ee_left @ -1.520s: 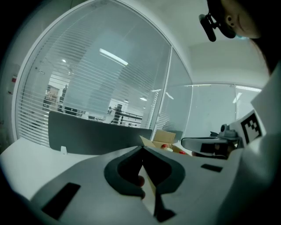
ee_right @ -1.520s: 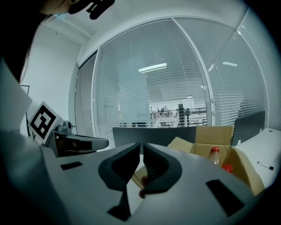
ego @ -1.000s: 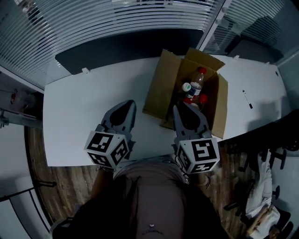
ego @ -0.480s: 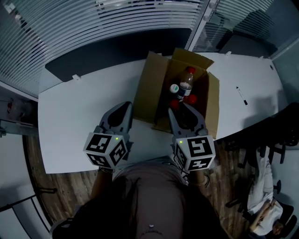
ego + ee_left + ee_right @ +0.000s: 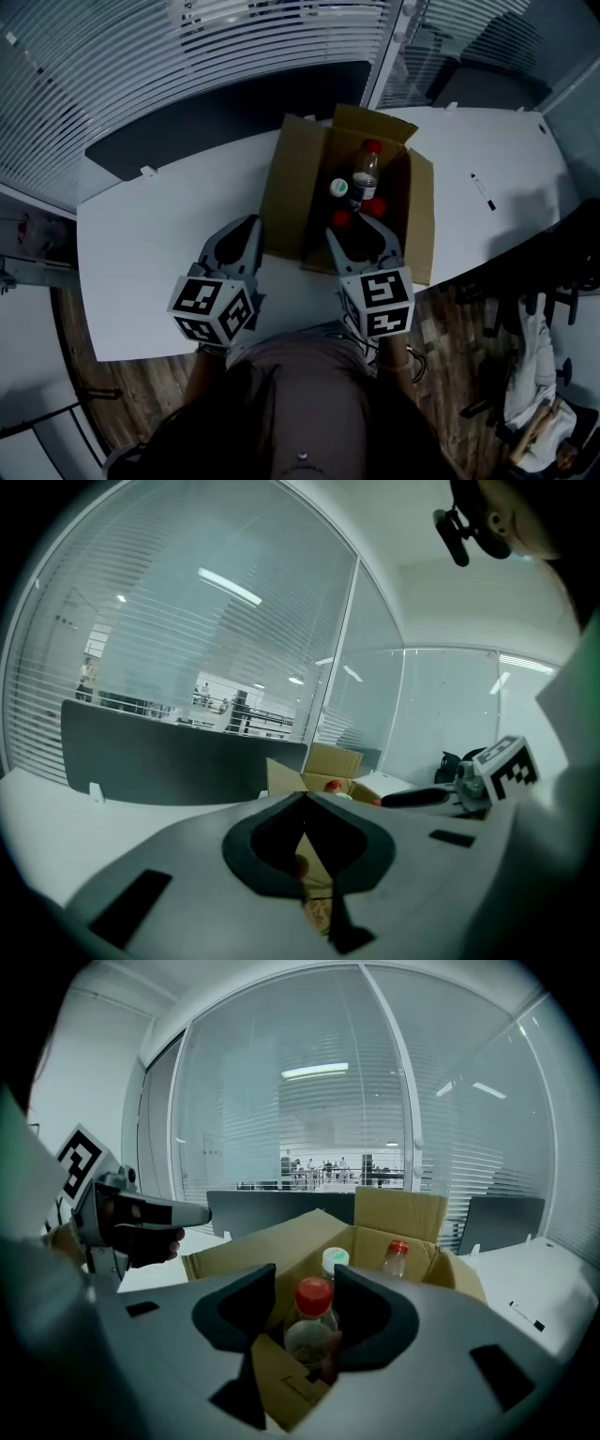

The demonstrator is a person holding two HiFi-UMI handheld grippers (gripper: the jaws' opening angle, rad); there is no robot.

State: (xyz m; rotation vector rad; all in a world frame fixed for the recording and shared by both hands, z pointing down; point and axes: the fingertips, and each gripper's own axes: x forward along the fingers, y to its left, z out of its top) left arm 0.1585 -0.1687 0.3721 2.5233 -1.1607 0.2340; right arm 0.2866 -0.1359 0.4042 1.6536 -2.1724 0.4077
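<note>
Cardboard box [image 5: 284, 202] drawn nearer. Right hand-held gripper [image 5: 305, 1277] spread wide since, red-capped bottle [image 5: 309, 1326] framed between jaws, ungripped. Left hand-held gripper [image 5: 302, 797] closed, empty, box just ahead.

Grey left gripper [image 5: 249, 225] and right gripper [image 5: 361, 230], dark-padded jaws, black-and-white marker cubes [image 5: 214, 307]; top [image 5: 300, 394] seemingly dusky pink.

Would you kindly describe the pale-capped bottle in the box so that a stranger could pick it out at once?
Start at the white table and find the open cardboard box on it. Of the bottles standing inside, take the bottle nearest the box's left wall: its cap is white and greenish, while the other bottles have red caps.
</note>
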